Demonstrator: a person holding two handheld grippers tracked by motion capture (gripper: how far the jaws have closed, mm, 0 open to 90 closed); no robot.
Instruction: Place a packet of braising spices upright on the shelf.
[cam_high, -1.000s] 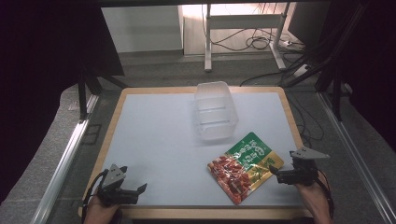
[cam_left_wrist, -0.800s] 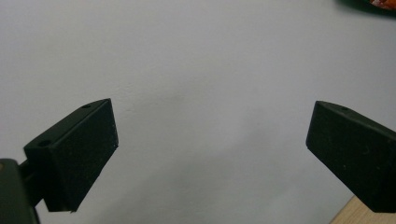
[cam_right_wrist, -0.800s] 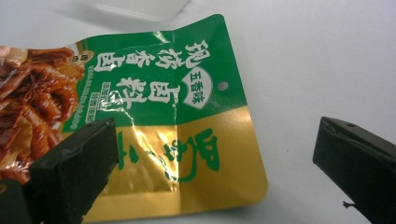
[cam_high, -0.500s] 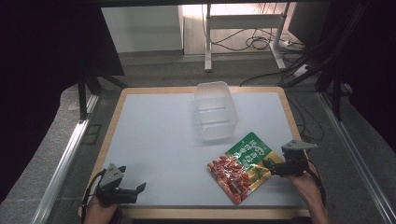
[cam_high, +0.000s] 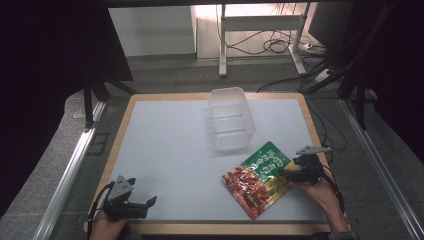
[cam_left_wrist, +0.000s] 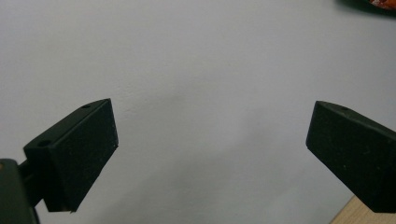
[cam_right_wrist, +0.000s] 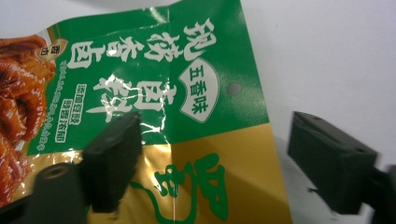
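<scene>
Since a second ago, the right gripper (cam_high: 289, 173) has advanced onto the green-and-gold foil snack packet's (cam_high: 260, 177) 3 o'clock edge, jaws wide, gripping nothing; left gripper (cam_high: 145, 204) rests open, empty.

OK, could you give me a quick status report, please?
Left gripper open, idle. Right gripper open, astride snack packet edge. Clear container beyond, nothing blocking.

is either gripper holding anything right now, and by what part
Nothing is held. The right gripper is open, its jaws straddling the side edge of the green, gold and red foil snack packet without closing. The left gripper is open over the bare white table.
</scene>
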